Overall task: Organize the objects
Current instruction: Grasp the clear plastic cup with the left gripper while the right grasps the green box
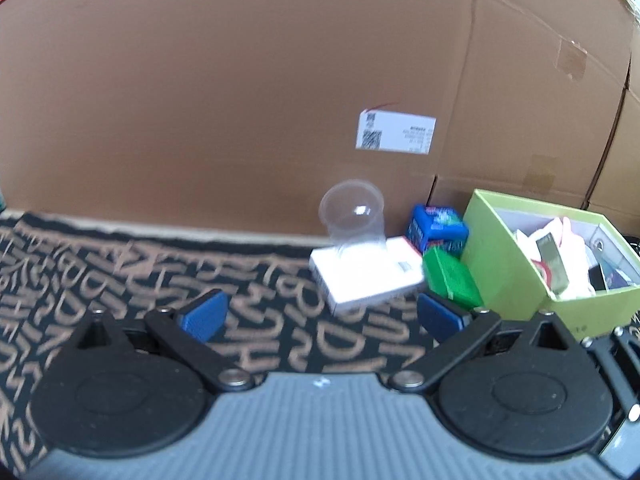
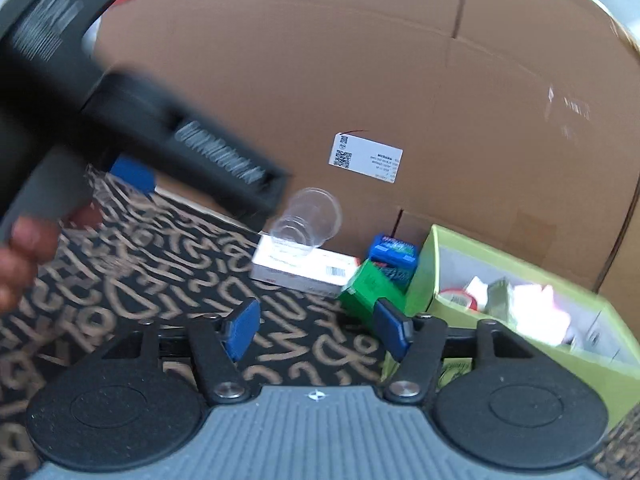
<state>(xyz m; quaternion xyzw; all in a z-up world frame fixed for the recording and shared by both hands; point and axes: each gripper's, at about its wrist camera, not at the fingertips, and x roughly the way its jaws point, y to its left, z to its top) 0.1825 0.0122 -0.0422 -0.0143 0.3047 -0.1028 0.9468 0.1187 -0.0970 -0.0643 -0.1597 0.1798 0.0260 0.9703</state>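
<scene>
While both views are motion-blurred, the layout reads clearly enough. The surface is a black cloth with tan lettering (image 1: 120, 264), backed by a large cardboard box (image 1: 240, 80) bearing a white label (image 1: 396, 134).

Objects, left wrist view: a clear plastic cup (image 1: 352, 216) stands on a flat white box (image 1: 366, 274), tilted toward the camera so that its mouth shows. Just right of the white box lies a green box (image 1: 450, 278), with a blue box (image 1: 438, 226) behind it, close to the cardboard. Right of these stands an open lime-green box (image 1: 508, 256), filled with mixed paper and packets; contents too blurred to identify.

Left gripper (image 1: 322, 312): jaws wide apart, nothing between the blue pads, only cloth visible in the gap. It sits short of the white box.

Right gripper (image 2: 316, 330): jaws partly open, empty, cloth showing between them. The right-hand pad overlaps the green box (image 2: 366, 290) in the picture; contact cannot be told.

Right wrist view also shows the other gripper as a blurred dark body at upper left, with a hand (image 2: 24, 256) at the left edge.
</scene>
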